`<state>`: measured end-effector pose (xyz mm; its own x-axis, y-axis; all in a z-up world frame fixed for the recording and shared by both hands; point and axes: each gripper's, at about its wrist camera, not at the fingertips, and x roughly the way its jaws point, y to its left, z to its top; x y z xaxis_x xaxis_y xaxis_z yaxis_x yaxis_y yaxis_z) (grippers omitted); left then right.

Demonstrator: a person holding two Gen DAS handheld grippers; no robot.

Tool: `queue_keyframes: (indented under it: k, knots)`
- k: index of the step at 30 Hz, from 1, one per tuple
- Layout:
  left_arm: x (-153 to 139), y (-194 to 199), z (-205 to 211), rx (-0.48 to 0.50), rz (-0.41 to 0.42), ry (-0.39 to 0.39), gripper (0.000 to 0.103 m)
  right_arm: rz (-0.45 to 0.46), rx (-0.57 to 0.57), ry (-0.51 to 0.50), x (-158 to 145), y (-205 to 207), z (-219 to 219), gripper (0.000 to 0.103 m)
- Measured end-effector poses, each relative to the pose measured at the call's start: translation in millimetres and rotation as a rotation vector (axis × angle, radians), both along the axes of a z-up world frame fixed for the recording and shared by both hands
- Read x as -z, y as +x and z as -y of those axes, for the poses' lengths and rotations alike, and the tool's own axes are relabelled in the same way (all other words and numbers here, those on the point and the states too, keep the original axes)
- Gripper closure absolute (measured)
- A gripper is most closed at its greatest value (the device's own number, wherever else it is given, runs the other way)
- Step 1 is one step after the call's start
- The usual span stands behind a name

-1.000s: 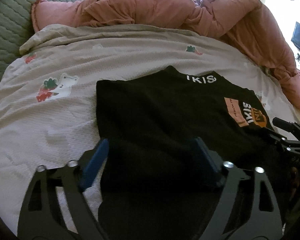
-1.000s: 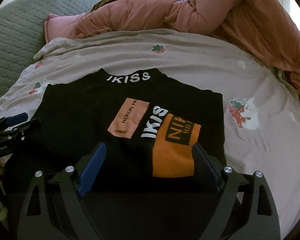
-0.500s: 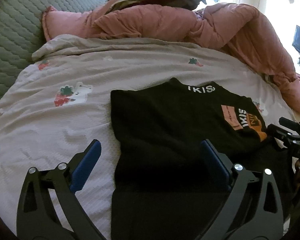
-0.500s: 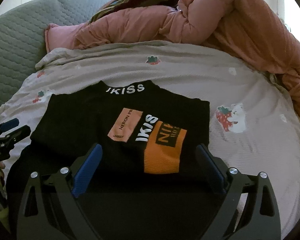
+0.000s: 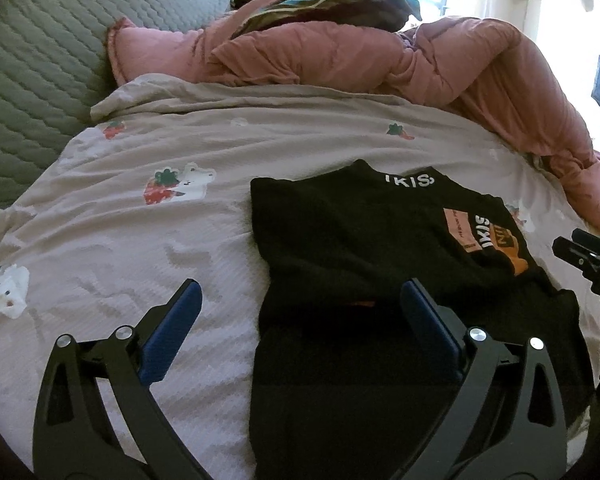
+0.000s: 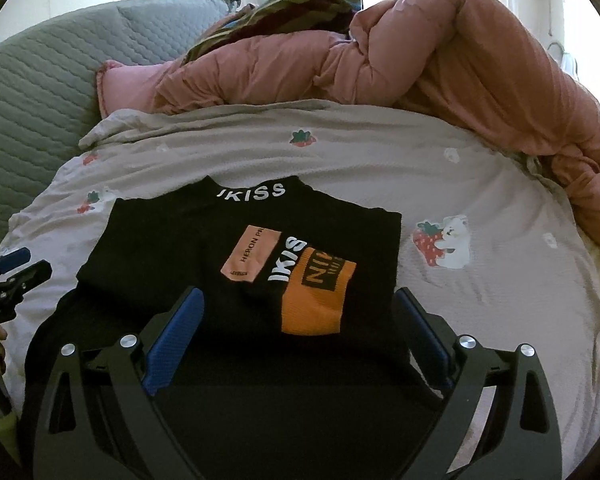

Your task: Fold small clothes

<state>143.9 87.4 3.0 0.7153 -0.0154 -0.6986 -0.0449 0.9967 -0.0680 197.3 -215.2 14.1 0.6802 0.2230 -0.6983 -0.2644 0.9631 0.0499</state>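
A black top (image 6: 204,248) lies folded on the bed (image 6: 480,200), its orange patch facing up. The pink quilt (image 6: 440,68) is bunched up behind the top. The left gripper (image 5: 300,304) is wide apart over the top's left edge. The right gripper (image 6: 300,308) is wide apart too, above the top, holding nothing.

Both hand-held grippers (image 5: 296,300) (image 6: 300,308) drawn back, seemingly higher (jaws wider), folded shirt (image 6: 236,264) released
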Motion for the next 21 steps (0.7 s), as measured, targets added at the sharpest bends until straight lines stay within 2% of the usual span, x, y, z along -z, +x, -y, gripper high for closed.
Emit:
queue_keyframes:
  k: [21]
  knots:
    - [-19,-46,-9,-0.039,0.002,0.020,0.010,0.030,0.043,0.016,-23,-47,54,0.008]
